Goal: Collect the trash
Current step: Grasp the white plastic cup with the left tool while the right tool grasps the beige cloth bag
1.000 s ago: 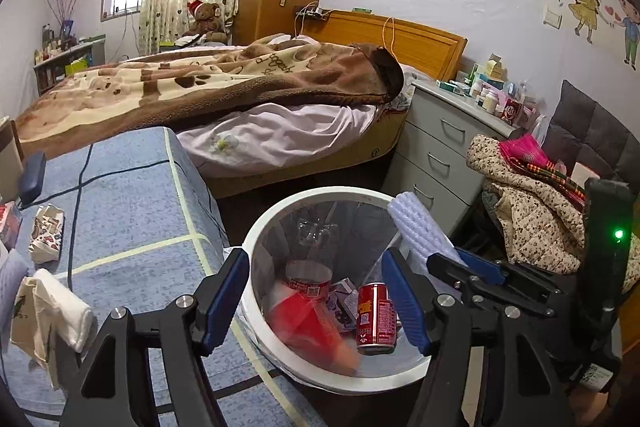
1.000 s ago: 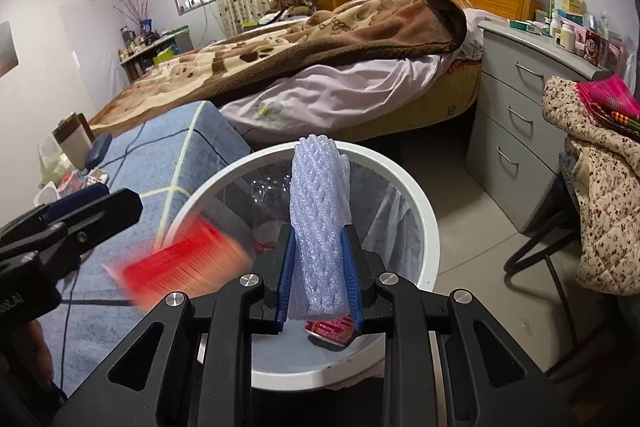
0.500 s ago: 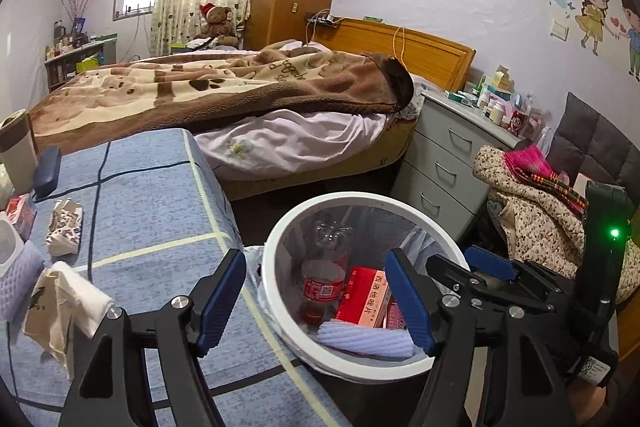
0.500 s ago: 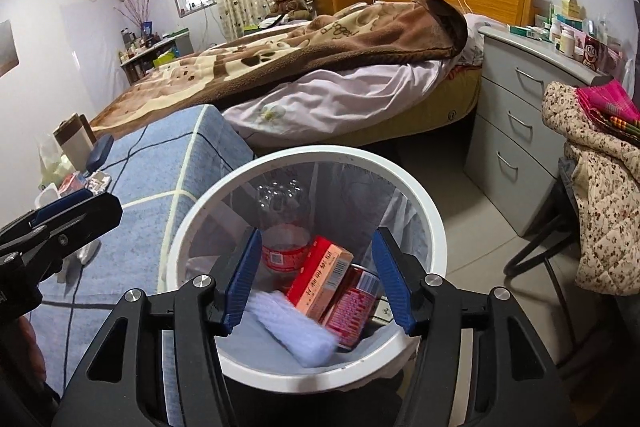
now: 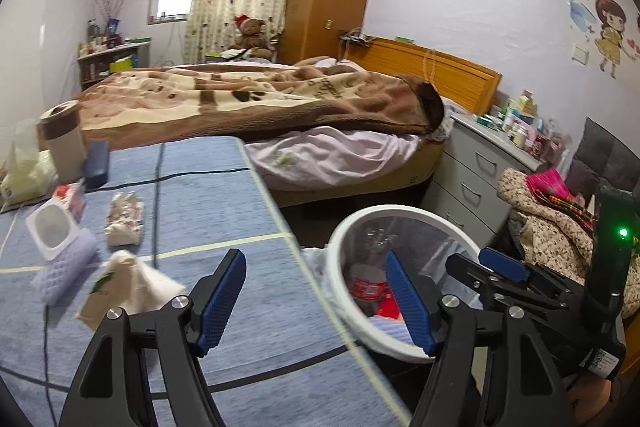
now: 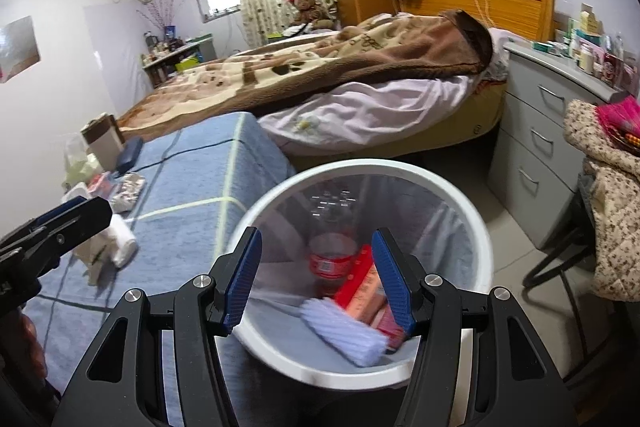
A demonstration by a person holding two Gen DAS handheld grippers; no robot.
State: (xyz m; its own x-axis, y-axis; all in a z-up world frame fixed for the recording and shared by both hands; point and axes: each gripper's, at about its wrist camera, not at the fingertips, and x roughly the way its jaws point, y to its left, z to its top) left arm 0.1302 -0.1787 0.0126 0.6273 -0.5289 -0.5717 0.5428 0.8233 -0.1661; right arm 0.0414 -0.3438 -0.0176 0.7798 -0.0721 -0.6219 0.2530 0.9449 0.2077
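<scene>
Grippers, left point(image 5: 316, 299) and right point(image 6: 318, 279), both gape with nothing held; next, swing left squarely over the crumpled tissue point(image 5: 132, 283) on the blue table point(image 5: 208, 203), then squeeze

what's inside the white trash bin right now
Inside the white trash bin: a plastic bottle, a red box and a pale foam net sleeve. Anything beneath them is hidden.

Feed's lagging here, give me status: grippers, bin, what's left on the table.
Left gripper and right gripper open, empty. White bin holds foam sleeve, red box, bottle. Crumpled paper on table, path clear.
</scene>
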